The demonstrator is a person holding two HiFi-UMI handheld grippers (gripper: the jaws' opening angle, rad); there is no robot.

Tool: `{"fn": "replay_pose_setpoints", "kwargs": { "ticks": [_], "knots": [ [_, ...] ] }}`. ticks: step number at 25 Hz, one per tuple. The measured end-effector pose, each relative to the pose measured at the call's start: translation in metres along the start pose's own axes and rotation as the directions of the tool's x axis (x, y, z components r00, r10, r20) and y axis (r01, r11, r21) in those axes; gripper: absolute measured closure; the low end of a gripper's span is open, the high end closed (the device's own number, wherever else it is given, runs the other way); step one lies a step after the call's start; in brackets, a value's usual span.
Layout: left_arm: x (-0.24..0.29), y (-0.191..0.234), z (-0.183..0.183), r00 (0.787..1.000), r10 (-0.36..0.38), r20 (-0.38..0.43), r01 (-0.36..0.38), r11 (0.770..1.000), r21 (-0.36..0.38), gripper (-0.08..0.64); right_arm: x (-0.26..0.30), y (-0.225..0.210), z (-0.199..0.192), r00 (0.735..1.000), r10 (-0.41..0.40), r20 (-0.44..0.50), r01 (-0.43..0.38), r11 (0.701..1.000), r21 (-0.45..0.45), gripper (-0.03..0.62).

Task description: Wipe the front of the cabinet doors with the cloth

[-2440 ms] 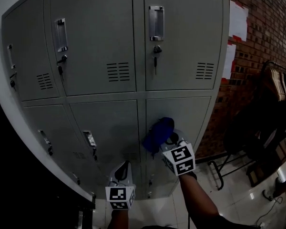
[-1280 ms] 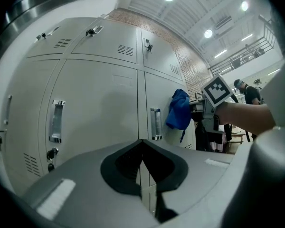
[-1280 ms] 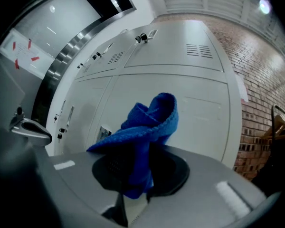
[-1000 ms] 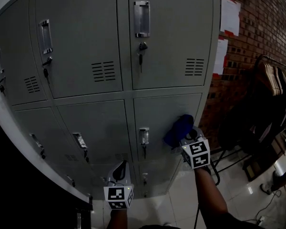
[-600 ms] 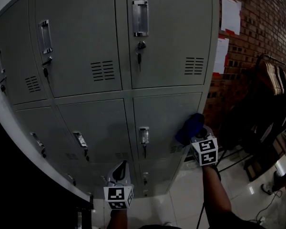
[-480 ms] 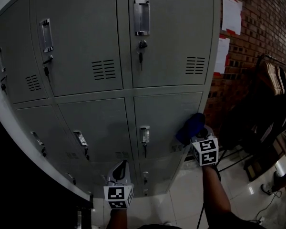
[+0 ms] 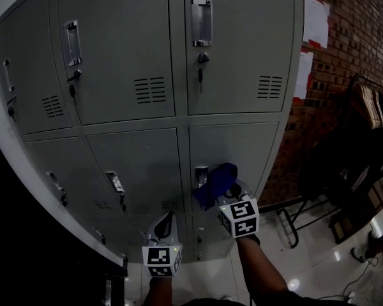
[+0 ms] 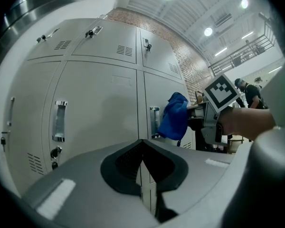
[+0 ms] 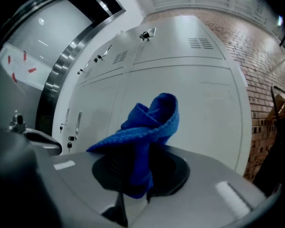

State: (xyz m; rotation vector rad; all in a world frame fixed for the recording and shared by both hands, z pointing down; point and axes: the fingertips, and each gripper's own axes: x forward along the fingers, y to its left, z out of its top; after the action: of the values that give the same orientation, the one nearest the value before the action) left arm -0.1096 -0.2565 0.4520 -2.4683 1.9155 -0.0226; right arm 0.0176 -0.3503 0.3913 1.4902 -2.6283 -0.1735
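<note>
A bunched blue cloth [image 7: 215, 183] sits pinched in my right gripper [image 7: 225, 190], pressed against the lower right door [image 7: 233, 148] of the grey locker cabinet [image 7: 127, 62], right beside that door's metal handle [image 7: 200, 174]. In the right gripper view the cloth [image 9: 145, 129] rises from the shut jaws toward the door [image 9: 204, 103]. My left gripper [image 7: 165, 225] hangs lower, in front of the bottom row of doors, jaws shut on nothing. The left gripper view shows the cloth [image 8: 175, 118] and the right gripper [image 8: 213, 118] by the handle [image 8: 154, 122].
A brick wall [image 7: 345, 62] with white papers [image 7: 317, 21] stands right of the cabinet. A dark rack with clothes [image 7: 364, 145] is at the far right over a glossy tiled floor [image 7: 306, 266]. Keys hang in the upper door locks [image 7: 200, 69].
My right gripper has swept the cloth leftward across the lower right door, from near its right edge to beside the handle. The left gripper has stayed put.
</note>
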Motion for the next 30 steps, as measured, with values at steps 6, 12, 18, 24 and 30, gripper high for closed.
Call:
{"fn": "replay_pose_setpoints", "kwargs": {
  "ticks": [6, 12, 18, 24, 30],
  "knots": [
    [-0.009, 0.015, -0.001, 1.0, 0.021, -0.004, -0.021, 1.0, 0.002, 0.543, 0.026, 0.048, -0.009, 0.997, 0.067, -0.05, -0.071, 0.994, -0.086, 0.517],
    [-0.012, 0.024, -0.007, 0.999, 0.032, -0.017, -0.032, 1.0, -0.002, 0.543, 0.027, 0.026, -0.021, 0.997, 0.036, -0.068, -0.041, 0.996, -0.085, 0.518],
    [-0.001, 0.012, -0.009, 1.0, 0.01, -0.022, -0.01, 1.0, -0.002, 0.543, 0.015, -0.006, -0.031, 0.996, -0.026, -0.084, 0.018, 0.996, -0.087, 0.518],
    [0.013, -0.013, -0.01, 1.0, -0.024, -0.02, 0.024, 1.0, -0.008, 0.543, -0.006, -0.058, -0.049, 0.987, -0.101, -0.125, 0.089, 0.991, -0.096, 0.518],
    [0.02, -0.025, -0.007, 1.0, -0.024, -0.015, 0.024, 1.0, -0.007, 0.543, -0.022, -0.103, -0.063, 0.975, -0.164, -0.153, 0.15, 0.984, -0.099, 0.518]
  ]
}}
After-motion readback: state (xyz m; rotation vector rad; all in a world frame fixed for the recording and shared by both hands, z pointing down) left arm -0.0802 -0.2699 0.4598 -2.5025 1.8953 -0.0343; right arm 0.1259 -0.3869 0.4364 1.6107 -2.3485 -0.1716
